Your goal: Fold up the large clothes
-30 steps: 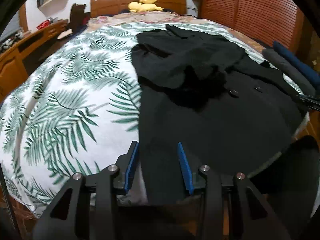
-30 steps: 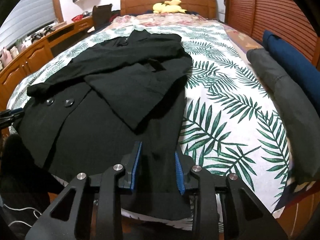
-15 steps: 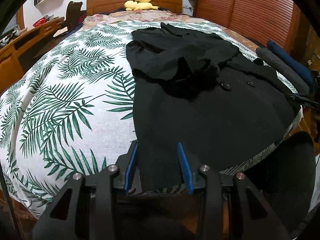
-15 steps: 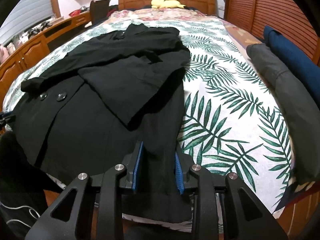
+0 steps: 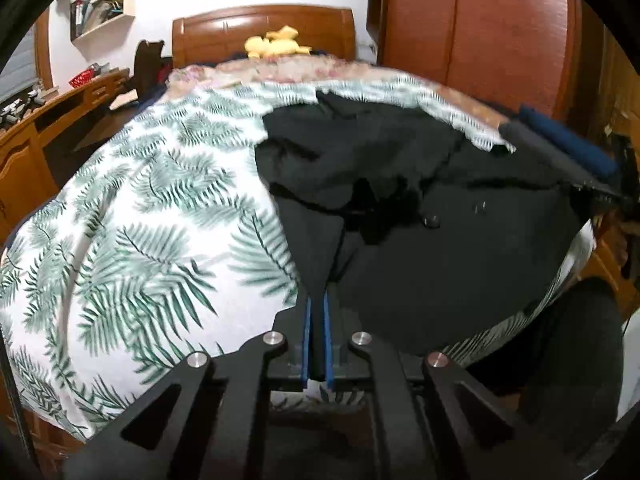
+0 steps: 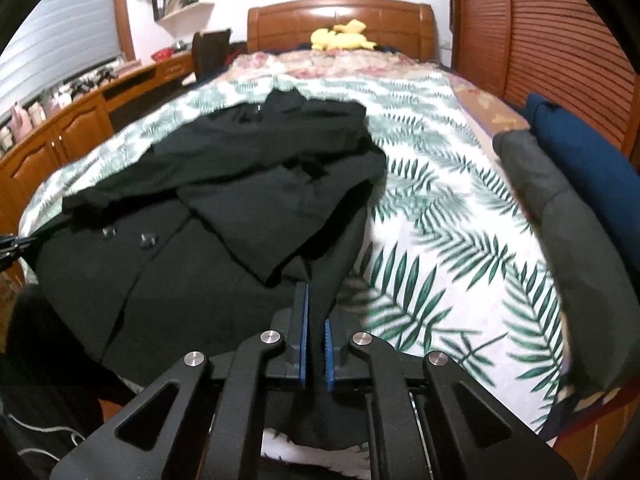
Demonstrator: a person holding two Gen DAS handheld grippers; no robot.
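A black coat (image 6: pixel 224 216) lies spread on the bed, on a white bedspread with green palm leaves (image 6: pixel 432 216); its 2 sleeves are folded across the chest and 2 dark buttons (image 6: pixel 147 239) show on the front at 9 o'clock in the right wrist view. The left gripper (image 5: pixel 317 320) has its blue pads (image 5: pixel 307 344) drawn close together with a fold of the coat's hem pinched between them, at 6 o'clock in its view. The right gripper (image 6: pixel 314 320) is also narrow and clamps the other bottom corner of the coat, the cloth rising in a ridge from its pads (image 6: pixel 304 344). At 3 o'clock in the right view lie a grey folded garment (image 6: pixel 568 248) and a navy one (image 6: pixel 584 160), touching. A yellow plush toy (image 6: pixel 340 38) rests by the wooden headboard (image 6: pixel 340 14) at 12 o'clock.
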